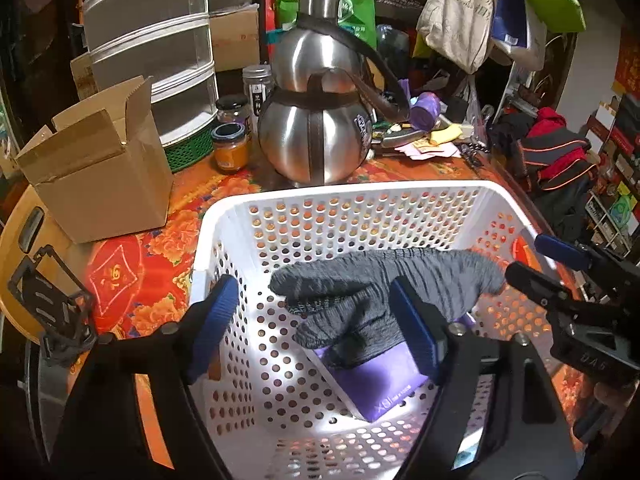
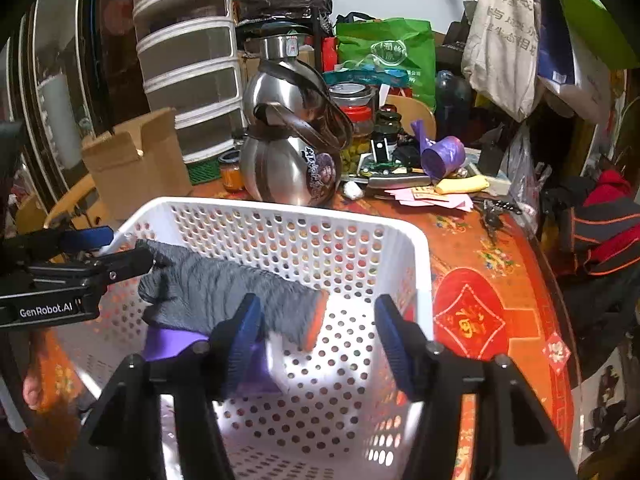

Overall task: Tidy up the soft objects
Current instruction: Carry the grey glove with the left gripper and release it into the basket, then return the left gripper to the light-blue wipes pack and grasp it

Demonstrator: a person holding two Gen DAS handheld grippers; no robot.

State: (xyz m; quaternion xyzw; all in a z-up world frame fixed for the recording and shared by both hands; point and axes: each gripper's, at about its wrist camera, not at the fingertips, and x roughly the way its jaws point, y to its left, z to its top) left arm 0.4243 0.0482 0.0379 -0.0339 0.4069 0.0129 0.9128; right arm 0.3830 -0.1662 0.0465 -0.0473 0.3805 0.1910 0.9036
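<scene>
risk: grey knit glove (image 1: 384,296) drapes over purple pack (image 1: 376,380) inside white perforated basket (image 1: 344,192); loose knit could snag on fingertip and drag out. left gripper (image 1: 320,328) wide open, holding nothing, right pad against glove. right gripper (image 2: 320,344) wide open, empty, above basket.

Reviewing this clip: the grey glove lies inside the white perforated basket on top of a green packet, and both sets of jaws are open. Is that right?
Not quite. The packet under the grey glove is purple, not green, as the left wrist view shows. The rest holds: the glove is inside the white perforated basket, and the jaws of the left gripper and right gripper are open.
</scene>
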